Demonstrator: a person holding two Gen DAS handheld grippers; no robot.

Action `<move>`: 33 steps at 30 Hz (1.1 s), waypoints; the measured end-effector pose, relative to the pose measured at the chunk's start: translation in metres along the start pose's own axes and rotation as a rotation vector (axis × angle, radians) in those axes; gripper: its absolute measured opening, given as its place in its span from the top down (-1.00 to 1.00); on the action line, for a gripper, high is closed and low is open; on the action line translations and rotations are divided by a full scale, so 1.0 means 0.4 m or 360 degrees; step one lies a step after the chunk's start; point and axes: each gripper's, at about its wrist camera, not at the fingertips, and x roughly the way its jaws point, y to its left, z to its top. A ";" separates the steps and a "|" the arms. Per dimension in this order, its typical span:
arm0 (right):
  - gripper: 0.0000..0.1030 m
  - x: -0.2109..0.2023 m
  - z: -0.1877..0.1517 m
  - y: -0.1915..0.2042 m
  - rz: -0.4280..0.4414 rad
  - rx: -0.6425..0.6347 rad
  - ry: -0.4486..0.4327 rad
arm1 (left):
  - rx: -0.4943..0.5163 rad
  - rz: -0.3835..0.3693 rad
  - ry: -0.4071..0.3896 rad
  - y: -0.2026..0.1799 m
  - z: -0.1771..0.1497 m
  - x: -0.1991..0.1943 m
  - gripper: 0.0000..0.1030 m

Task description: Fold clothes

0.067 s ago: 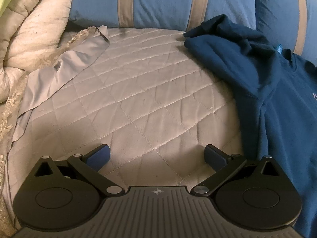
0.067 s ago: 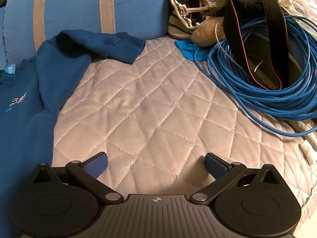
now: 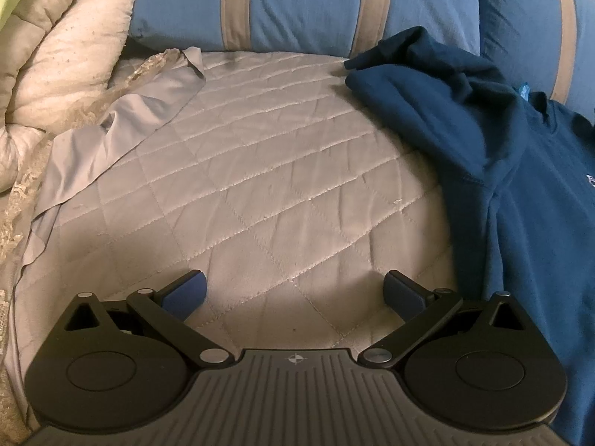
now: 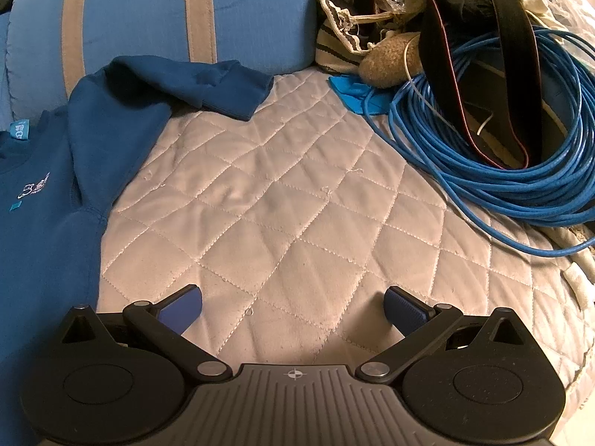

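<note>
Quilted grey bedding (image 3: 260,186) fills both views, with striped blue pillows (image 3: 297,3) along the far edge. The navy sweatshirt (image 3: 520,186) lies face up between the two grippers: its body runs down the right of the left-wrist view and the left of the right-wrist view, and each sleeve is bunched up toward the pillows, one sleeve (image 4: 200,85) ending just beside a pillow. It lies spread, not folded.

The left gripper (image 3: 295,293) hangs over bare quilt with its jaws spread wide and nothing between them; the right gripper (image 4: 293,306) is likewise spread and empty over bare quilt.

Judged from this, the main risk is a poor pinch: the quilt is soft, so fingers closing low at the sweatshirt's edge could catch bedding with the cloth and drag it along. The crumpled sleeves could fold in with creases if not flattened. On the right, the coiled blue cable (image 4: 483,171) and the clutter behind it lie near enough that a wide swing might snag a loop. A loose grey sheet (image 3: 122,141) on the left could also be caught.

Against the frames a moment earlier, nothing visibly differs: same framing, same jaw spread, sweatshirt unmoved.
</note>
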 end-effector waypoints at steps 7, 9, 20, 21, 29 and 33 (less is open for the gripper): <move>-1.00 -0.010 0.011 -0.023 0.0024 0.0028 -0.0037 | -0.0015 -0.0010 0.0015 0.007 0.002 0.011 -1.00; -1.00 -0.013 0.014 -0.030 0.0031 0.0037 -0.0047 | -0.0032 -0.0003 0.0023 0.004 0.003 0.004 -1.00; -1.00 -0.051 0.030 -0.074 0.0103 0.0085 -0.0118 | -0.0094 -0.0074 -0.0078 0.036 -0.014 -0.114 -1.00; -1.00 -0.062 0.031 -0.080 0.0121 0.0087 -0.0127 | -0.0096 -0.0085 -0.0097 0.040 -0.015 -0.131 -1.00; -1.00 -0.134 0.058 -0.094 0.0345 0.0041 -0.0168 | -0.0117 -0.0192 -0.0249 0.081 -0.031 -0.264 -1.00; -1.00 -0.133 0.072 -0.077 0.0380 0.0018 -0.0181 | -0.0084 -0.0236 -0.0321 0.094 -0.049 -0.321 -1.00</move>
